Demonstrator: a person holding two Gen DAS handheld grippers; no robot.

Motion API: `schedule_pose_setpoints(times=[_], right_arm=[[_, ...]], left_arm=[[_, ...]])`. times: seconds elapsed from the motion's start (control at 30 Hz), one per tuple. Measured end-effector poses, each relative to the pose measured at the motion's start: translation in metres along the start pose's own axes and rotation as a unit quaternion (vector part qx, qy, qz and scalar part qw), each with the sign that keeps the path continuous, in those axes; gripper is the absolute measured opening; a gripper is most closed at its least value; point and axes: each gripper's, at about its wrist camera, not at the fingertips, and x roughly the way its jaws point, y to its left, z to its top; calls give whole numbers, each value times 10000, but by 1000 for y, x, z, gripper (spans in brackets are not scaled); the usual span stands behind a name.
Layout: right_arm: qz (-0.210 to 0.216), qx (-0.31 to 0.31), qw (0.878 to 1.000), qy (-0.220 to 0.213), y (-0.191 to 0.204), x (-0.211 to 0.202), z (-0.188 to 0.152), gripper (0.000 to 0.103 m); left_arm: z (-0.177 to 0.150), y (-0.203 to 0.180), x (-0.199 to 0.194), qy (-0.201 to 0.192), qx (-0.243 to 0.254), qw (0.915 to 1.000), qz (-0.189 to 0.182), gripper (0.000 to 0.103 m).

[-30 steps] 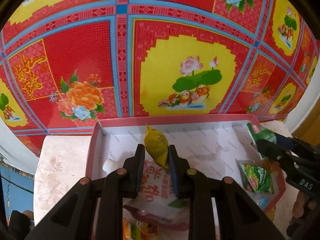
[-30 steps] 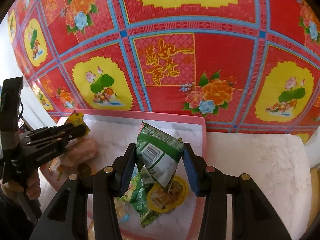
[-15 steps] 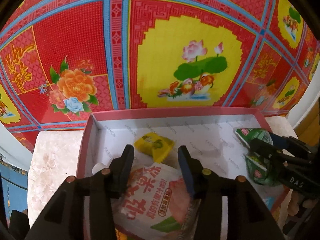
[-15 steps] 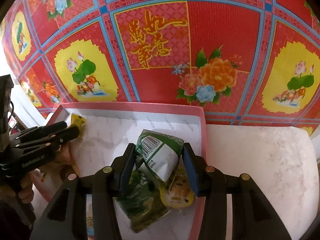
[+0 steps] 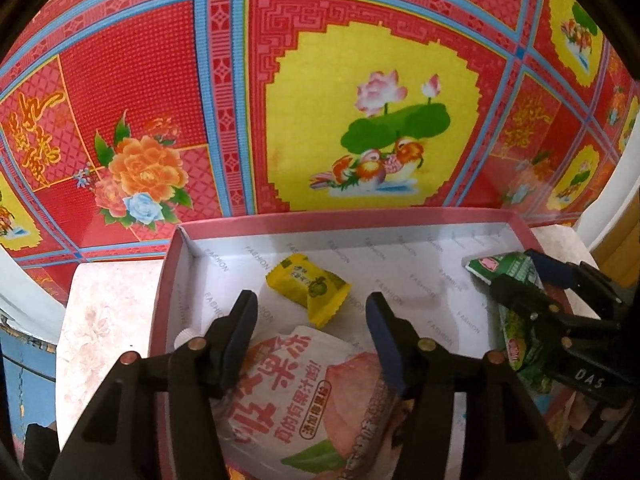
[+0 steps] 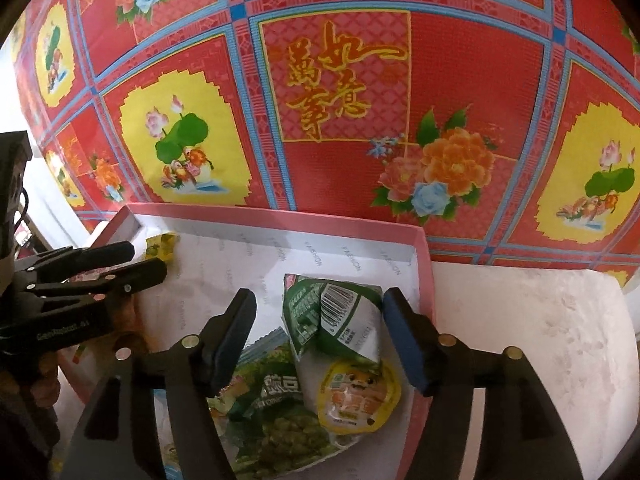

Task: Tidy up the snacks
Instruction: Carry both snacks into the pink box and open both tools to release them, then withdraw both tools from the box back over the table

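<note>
A shallow pink-rimmed cardboard tray (image 5: 280, 226) sits on the pale marbled counter (image 5: 108, 312) against its back edge. The left claw (image 5: 308, 312) tilts steeply down, jaws opening and pinching nothing; the small yellow wrapped candy (image 5: 307, 286) lies just ahead, long axis crosswise. The right claw (image 6: 320, 312), likewise tilted and opening, straddles the green foil packet (image 6: 332, 316) near the tray's right wall.

A home: festive floral wall covering (image 5: 360, 100), marble-look table (image 6: 540, 320)
</note>
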Motion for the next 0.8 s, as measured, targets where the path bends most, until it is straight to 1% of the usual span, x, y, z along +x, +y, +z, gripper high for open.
schedule_pose_setpoints(times=[0.17,0.23,0.4,0.5,0.8], right_arm=[[243,286,9993,50,-8,-6,1,67],[260,324,9991,34,-10,-11,0,67],[217,313,9993,-64,-12,-24,-2,70],[210,281,9993,-93,-11,-32,-4,70],[277,85,9996,-9,0,-48,-9,70]], left_arm=[[4,-3,-8,-10,54,9998,183,60],[8,0,-12,-31,46,9998,210,60],[9,1,-20,50,-15,9997,243,60],[9,5,-25,106,-148,9996,201,60],[-1,2,-62,55,-202,9997,150,60]])
